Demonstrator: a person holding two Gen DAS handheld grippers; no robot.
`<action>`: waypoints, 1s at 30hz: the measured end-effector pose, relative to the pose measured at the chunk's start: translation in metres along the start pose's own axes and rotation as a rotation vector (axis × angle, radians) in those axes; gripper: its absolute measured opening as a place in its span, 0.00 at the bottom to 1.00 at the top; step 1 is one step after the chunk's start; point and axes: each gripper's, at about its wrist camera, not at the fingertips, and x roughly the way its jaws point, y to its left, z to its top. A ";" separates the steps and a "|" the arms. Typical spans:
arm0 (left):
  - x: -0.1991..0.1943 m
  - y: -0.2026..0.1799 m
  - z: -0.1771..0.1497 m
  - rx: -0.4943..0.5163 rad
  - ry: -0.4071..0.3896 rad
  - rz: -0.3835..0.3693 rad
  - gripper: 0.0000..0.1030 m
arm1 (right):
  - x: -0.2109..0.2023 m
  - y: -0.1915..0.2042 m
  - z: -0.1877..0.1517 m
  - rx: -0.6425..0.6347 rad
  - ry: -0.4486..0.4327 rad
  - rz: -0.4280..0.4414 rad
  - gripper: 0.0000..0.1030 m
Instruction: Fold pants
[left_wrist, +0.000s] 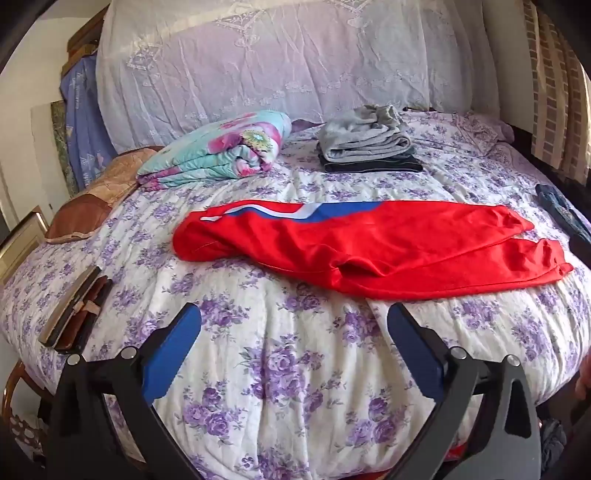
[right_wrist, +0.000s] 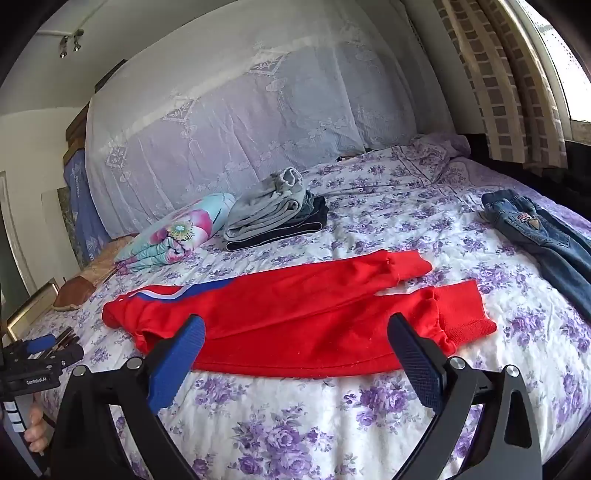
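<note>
Your bed (left_wrist: 295, 369) carries the red pants (left_wrist: 369, 243), lying flat across its middle, waistband left, cuffs right. Far behind them sit a folded stack (left_wrist: 365, 147) and a quilt (left_wrist: 221, 151); jeans (right_wrist: 546, 240) lie far right. Your left gripper (left_wrist: 294, 325) and right gripper (right_wrist: 296, 336) both gape wide, holding nothing, near the pants' near edge.

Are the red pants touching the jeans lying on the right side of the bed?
Apart. The right wrist view shows a strip of flowered bedspread between the cuffs of the red pants and the jeans.
</note>
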 end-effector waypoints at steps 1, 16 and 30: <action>-0.001 0.000 0.000 0.001 -0.009 0.014 0.96 | 0.000 0.000 0.000 0.010 -0.002 0.006 0.97; -0.003 0.009 -0.005 -0.027 0.004 -0.001 0.96 | 0.001 0.003 -0.003 -0.016 0.022 0.005 0.97; 0.001 0.014 -0.008 -0.043 0.023 0.001 0.96 | 0.002 0.000 -0.006 -0.014 0.033 0.006 0.97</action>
